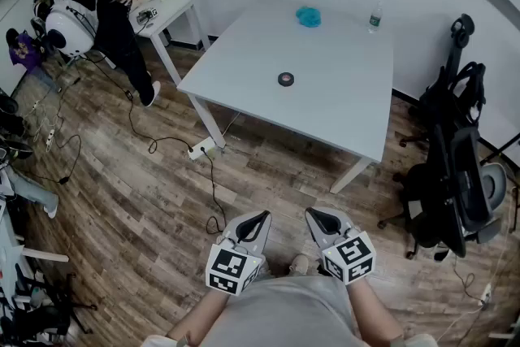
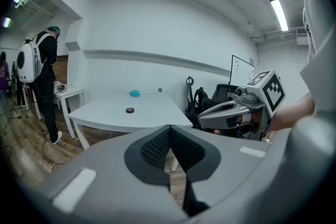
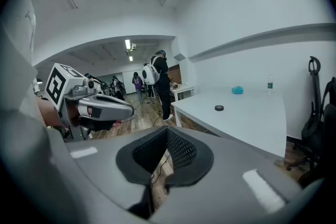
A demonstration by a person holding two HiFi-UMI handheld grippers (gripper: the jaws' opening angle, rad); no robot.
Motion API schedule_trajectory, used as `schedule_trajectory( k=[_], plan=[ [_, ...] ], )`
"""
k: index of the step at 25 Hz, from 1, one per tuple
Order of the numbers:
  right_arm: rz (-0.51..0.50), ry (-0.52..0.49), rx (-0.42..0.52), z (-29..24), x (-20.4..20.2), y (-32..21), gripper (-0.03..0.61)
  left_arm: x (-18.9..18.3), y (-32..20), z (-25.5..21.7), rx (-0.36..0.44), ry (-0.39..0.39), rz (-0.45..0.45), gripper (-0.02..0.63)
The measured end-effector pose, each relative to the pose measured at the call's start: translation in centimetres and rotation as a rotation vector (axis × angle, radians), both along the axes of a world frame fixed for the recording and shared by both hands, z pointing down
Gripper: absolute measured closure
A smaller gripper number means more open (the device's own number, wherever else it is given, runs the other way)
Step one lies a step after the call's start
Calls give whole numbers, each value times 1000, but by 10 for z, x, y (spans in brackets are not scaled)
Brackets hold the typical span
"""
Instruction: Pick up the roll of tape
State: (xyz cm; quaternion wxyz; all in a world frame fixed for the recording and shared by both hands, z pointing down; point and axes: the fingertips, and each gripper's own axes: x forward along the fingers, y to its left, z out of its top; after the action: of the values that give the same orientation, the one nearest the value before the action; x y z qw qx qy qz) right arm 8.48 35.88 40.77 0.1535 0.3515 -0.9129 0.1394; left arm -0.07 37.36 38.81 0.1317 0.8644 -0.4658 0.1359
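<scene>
On the table [image 1: 333, 85], tape roll [image 1: 286, 79] lies well beyond both tongs [image 1: 263, 216] [image 1: 312, 214].

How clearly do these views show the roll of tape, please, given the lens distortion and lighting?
Head view: fisheye bends the room's edges, yet the roll of tape reads sharp on the evenly lit table. Left gripper view: the ceiling light glares. Right gripper view: corners vignetted, tape tiny.

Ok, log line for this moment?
phase: pre-reach | left gripper: shut, empty | right gripper: shut, empty | roll of tape: flat on white table, untouched
</scene>
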Motion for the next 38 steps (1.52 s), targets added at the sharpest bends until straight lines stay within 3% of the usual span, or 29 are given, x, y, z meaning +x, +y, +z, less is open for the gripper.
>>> schedule_trajectory(
  k=[11, 17, 27, 38],
  plan=[
    [-10, 12, -3, 1, -21, 7, 572, -19, 4, -4, 11, -3, 13, 594],
    [24, -28, -9, -1, -34, 7, 572, -35, 8, 0, 12, 5, 27, 594],
    [74, -13, 18, -4, -69, 14, 572, -74, 8, -1, 30, 18, 47, 594],
    [71, -33, -2, 10, -71, -19, 572, -74, -23, 14, 3, 17, 48, 594]
  ],
)
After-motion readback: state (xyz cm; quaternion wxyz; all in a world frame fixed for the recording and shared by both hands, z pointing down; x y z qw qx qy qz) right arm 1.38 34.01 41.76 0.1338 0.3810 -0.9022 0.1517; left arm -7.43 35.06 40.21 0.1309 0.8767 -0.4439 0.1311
